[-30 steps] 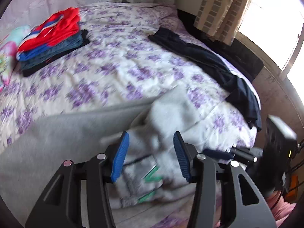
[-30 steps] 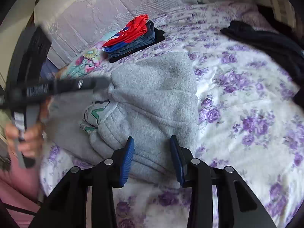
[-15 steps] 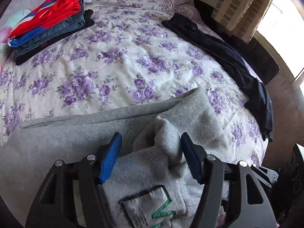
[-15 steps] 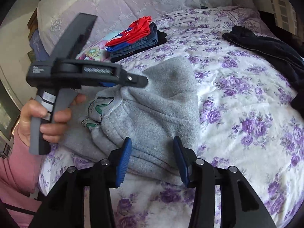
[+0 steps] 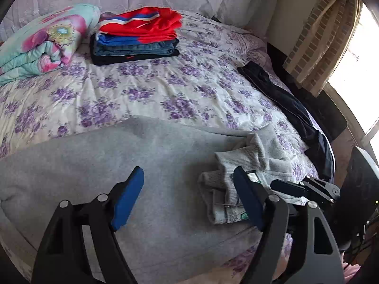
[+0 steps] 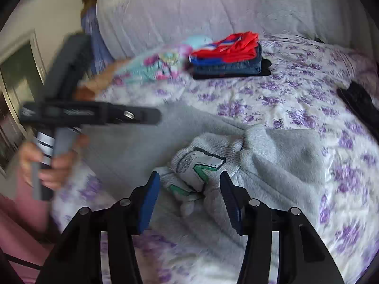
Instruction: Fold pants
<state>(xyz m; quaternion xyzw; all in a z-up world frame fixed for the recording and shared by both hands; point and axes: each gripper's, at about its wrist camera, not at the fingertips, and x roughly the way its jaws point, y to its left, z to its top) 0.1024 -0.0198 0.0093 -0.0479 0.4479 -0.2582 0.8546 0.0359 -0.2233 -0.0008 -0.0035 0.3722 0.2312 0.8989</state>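
Grey sweatpants (image 5: 99,165) lie spread on the floral bed, their waistband with a green-marked label (image 5: 233,189) bunched at the right. My left gripper (image 5: 189,187) is open and empty above the flat grey leg. In the right wrist view the pants (image 6: 272,156) lie crumpled, label (image 6: 201,163) up. My right gripper (image 6: 189,194) is open, its jaws either side of the bunched waistband, holding nothing. The left gripper (image 6: 156,116) shows there at the left, held in a hand.
A stack of folded clothes, red on top (image 5: 139,35), sits at the bed's far side next to a rolled floral blanket (image 5: 40,42). Dark navy pants (image 5: 291,111) lie along the right edge. Curtain and window (image 5: 331,35) stand at right. The floral bedspread (image 5: 165,90) lies between.
My left gripper has pulled back and swung left off the waistband, over the flat leg. My right gripper has moved forward and left to the bunched waistband. Both stay open.
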